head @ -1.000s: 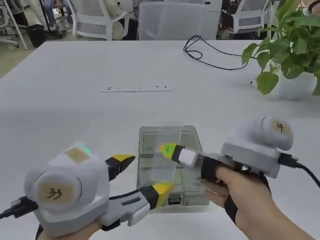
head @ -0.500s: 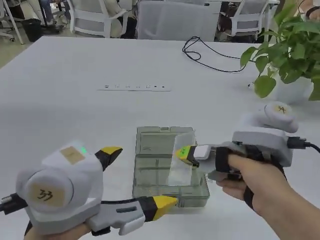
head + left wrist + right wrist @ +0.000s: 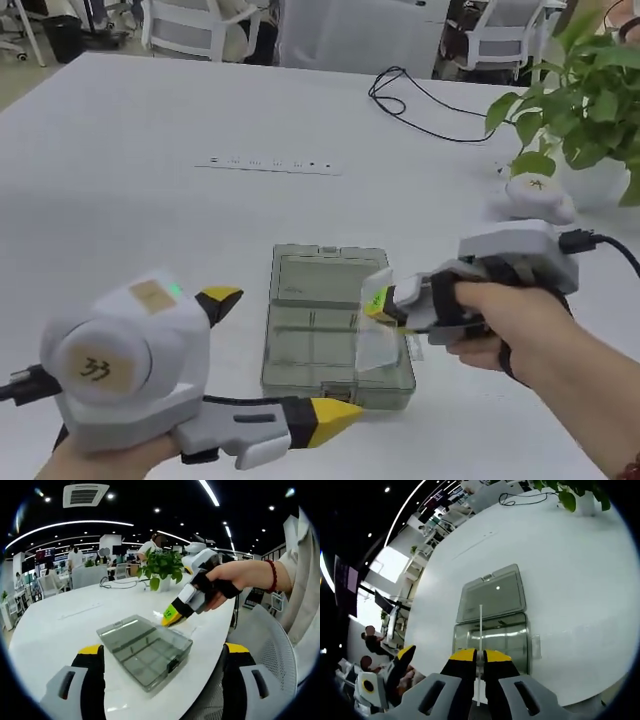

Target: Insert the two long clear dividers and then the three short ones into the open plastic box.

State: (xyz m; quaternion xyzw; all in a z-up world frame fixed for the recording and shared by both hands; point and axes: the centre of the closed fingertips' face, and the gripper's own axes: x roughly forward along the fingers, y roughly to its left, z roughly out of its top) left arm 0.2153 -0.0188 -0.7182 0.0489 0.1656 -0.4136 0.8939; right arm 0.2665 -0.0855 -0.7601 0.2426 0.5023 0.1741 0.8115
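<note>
1. My left gripper [image 3: 278,356] is spread wide and grips nothing. One yellow tip is left of the box, the other in front of it.
2. One open plastic box [image 3: 340,392] lies near the front edge of the table [image 3: 120,200], lid flat on the far side. Bare table stretches left and beyond.
3. One clear divider [image 3: 375,342] stands over the box's right part, pinched tight in my right gripper [image 3: 378,303]. I cannot tell whether it touches the box.
4. The head view shows the divider broadside; the right gripper view shows it edge-on, a thin line.
5. One plant [image 3: 590,90] and one cable [image 3: 420,100] sit far right, well apart.
</note>
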